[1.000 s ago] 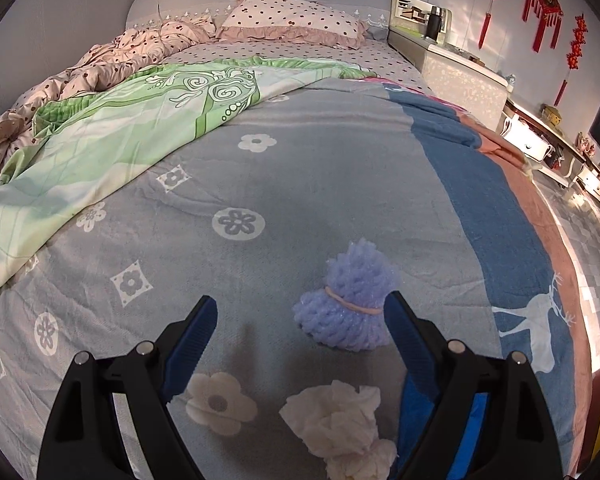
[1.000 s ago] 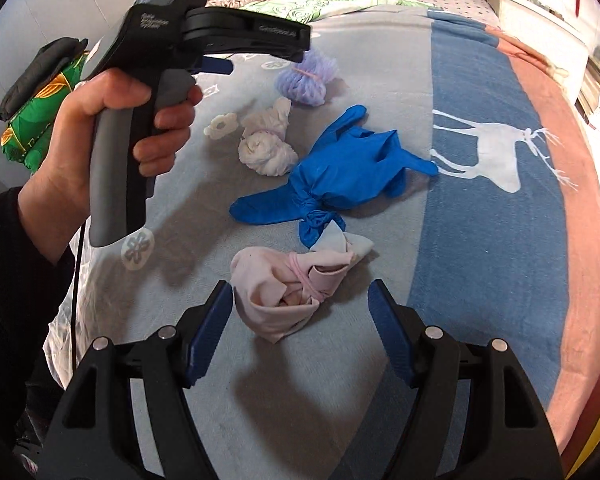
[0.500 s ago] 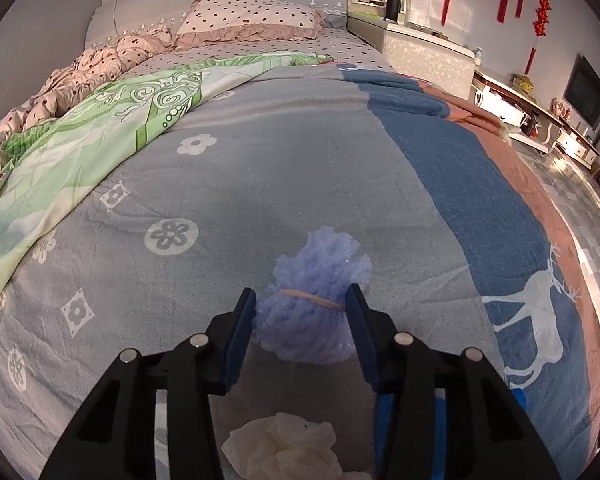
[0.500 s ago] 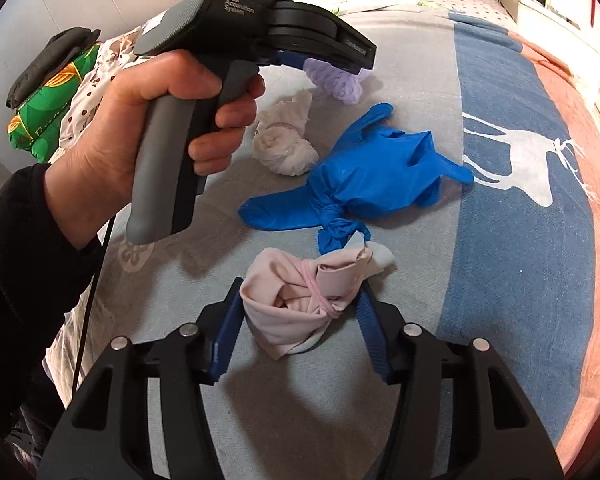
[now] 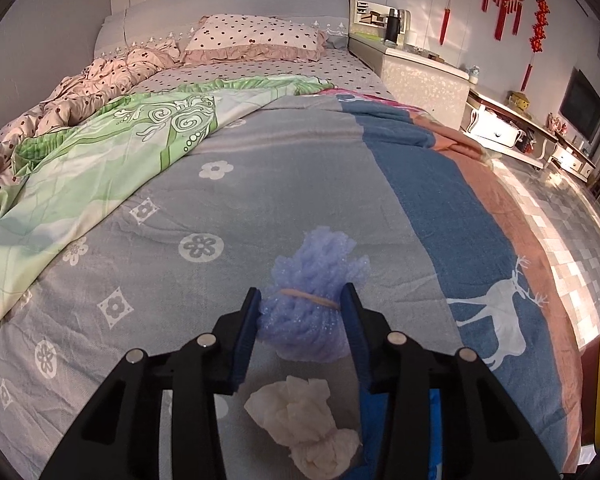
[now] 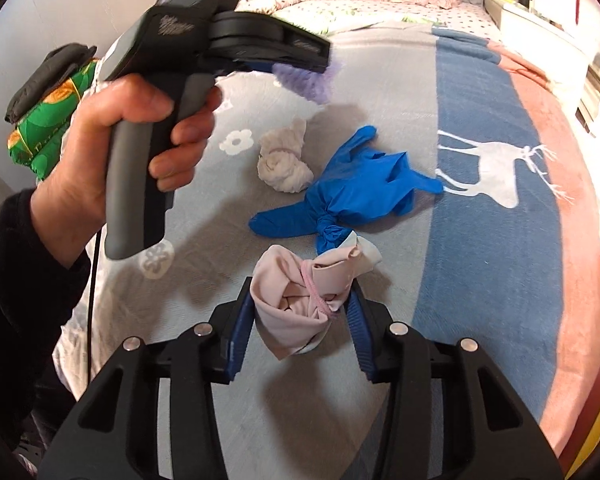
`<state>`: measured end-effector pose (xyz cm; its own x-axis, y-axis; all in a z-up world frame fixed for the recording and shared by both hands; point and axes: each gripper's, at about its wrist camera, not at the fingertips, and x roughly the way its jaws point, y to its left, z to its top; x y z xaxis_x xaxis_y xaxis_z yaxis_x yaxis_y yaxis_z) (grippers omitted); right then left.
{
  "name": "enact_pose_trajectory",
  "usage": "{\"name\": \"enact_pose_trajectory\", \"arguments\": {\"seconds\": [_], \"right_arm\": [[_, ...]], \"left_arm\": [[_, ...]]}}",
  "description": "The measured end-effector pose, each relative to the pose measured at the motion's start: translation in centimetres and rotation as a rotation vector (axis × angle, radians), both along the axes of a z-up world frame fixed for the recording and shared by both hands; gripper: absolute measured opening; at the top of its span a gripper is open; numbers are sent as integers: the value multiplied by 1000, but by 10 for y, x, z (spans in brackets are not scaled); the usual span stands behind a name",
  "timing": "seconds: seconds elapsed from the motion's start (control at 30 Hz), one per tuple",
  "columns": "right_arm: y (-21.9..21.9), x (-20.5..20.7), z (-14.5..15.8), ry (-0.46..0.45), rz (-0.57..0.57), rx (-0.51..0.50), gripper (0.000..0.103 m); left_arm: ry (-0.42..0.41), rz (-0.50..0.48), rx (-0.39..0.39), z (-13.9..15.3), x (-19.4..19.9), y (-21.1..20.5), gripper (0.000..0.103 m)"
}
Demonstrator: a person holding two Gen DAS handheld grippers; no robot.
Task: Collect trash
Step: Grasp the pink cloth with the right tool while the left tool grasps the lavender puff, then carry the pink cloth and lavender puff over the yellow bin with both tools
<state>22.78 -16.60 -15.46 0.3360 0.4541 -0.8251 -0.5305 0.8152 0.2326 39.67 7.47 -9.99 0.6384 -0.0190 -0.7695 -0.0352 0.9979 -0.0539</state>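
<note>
Bundles sit squarely between both claws: your left gripper (image 5: 302,318) is closing on the purple foam bundle (image 5: 314,300), your right gripper (image 6: 302,312) on the pink cloth bundle (image 6: 306,294), whose long axis runs crosswise, tail rightward past the pad.

A second ago both grippers stood wide open; now the left gripper (image 5: 302,312) is closing on the purple foam bundle (image 5: 312,296) and has lifted it off the bedspread (image 5: 260,184). The right gripper (image 6: 302,300) is closing on the pink cloth bundle (image 6: 300,292), likewise raised.
</note>
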Motion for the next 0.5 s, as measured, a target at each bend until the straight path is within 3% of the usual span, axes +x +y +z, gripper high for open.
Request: {"name": "enact_pose_trajectory", "arguments": {"seconds": [0.5], "right_arm": [[-65, -43, 56, -26, -120, 97, 42]], "left_arm": [[-54, -14, -18, 54, -78, -17, 39]]}}
